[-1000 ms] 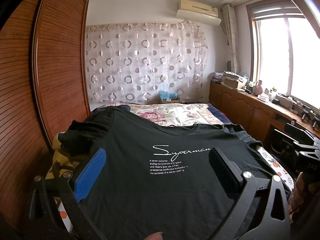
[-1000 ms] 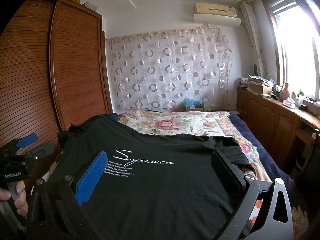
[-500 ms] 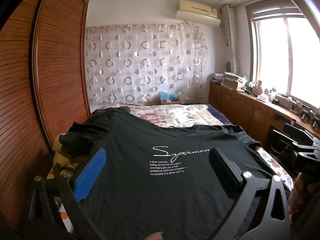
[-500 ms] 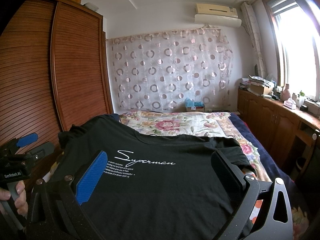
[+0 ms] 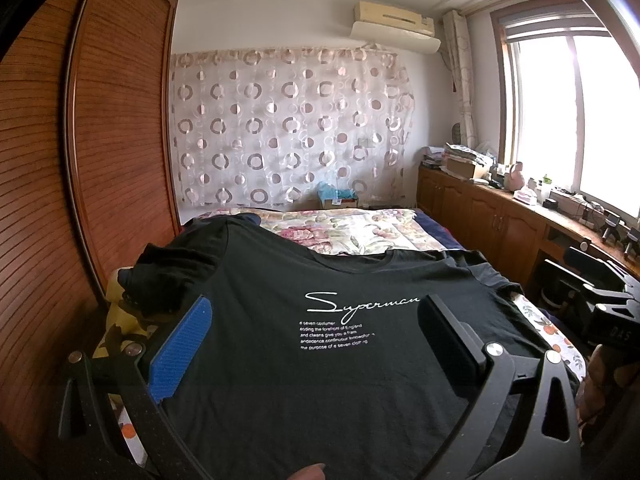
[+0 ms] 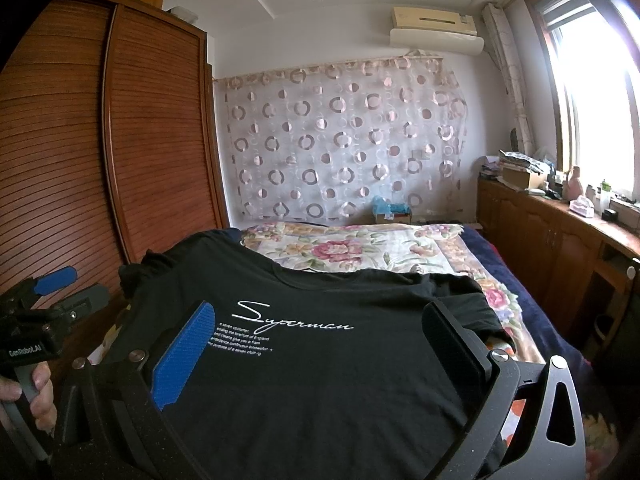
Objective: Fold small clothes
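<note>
A black cotton T-shirt point(image 5: 320, 360) with a white cursive "Superman" print point(image 5: 362, 304) and small lines of white text beneath it lies spread face up across the near end of a bed covered in a floral quilt point(image 5: 360, 228). Its neckline points toward the far wall, and one sleeve is bunched up at the shirt's left shoulder, next to the slatted brown wooden wardrobe point(image 5: 80, 160).

The left gripper point(image 5: 316, 340) hovers over the lower chest of the shirt with its two fingers spread wide, the blue ribbed pad point(image 5: 180, 350) on one side and the black pad point(image 5: 448, 332) on the other, nothing between them but the cloth below. Whether they touch the fabric I cannot tell.

The right gripper point(image 6: 320, 344) is likewise splayed apart above the same shirt point(image 6: 320, 380), nearer its right side, gripping nothing. In the right wrist view, a hand point(image 6: 36, 392) grips the handle of the other gripper at the left edge.

Behind the bed hangs a sheer curtain patterned with rings point(image 5: 280, 128), with a cream wall-mounted air conditioner point(image 5: 394, 26) above it. A long wooden cabinet point(image 5: 480, 216) cluttered with boxes and bottles runs under the bright window point(image 5: 580, 120)
</note>
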`<state>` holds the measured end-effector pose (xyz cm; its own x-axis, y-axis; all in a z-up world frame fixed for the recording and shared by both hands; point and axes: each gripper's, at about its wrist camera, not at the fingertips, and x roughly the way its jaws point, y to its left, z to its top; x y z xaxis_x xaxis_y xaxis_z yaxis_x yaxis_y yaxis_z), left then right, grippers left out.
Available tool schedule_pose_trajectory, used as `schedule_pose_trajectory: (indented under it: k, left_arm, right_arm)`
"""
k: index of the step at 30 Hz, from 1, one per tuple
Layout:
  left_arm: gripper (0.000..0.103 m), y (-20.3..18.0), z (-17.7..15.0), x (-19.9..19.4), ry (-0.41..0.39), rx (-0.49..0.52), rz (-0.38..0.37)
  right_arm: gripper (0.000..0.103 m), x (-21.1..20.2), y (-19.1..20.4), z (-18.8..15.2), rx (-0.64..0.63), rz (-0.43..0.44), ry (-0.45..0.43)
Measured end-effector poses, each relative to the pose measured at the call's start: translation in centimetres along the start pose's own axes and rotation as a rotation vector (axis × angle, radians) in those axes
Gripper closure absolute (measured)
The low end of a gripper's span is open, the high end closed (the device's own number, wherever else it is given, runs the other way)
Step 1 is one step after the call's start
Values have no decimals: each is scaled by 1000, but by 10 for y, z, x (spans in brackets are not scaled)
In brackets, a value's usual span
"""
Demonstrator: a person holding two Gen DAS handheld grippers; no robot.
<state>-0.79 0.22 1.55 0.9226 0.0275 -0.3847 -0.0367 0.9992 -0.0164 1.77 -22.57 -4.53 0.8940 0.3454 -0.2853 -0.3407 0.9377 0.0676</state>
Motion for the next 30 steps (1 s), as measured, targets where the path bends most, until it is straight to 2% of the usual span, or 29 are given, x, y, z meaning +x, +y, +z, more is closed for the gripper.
schedule_pose_trajectory:
  k: [8,14,20,23,30]
  left_arm:
    - [0,20,10,1,45,-46,22]
    - [0,45,-6,22,70,-64,70]
    - [0,66,-10,35,88,-63,80]
    - [0,81,-17,44,107,-51,80]
    - [2,122,-22,68,157,-49,74]
  right_arm:
    - [0,14,0,0,-26,30,12]
    - [0,34,3,5,-56,50,15]
    - [0,57,7,1,-71,84,23]
    - [0,74,9,-2,-95,71,48]
    - [0,103,14,-4,-120,121,81]
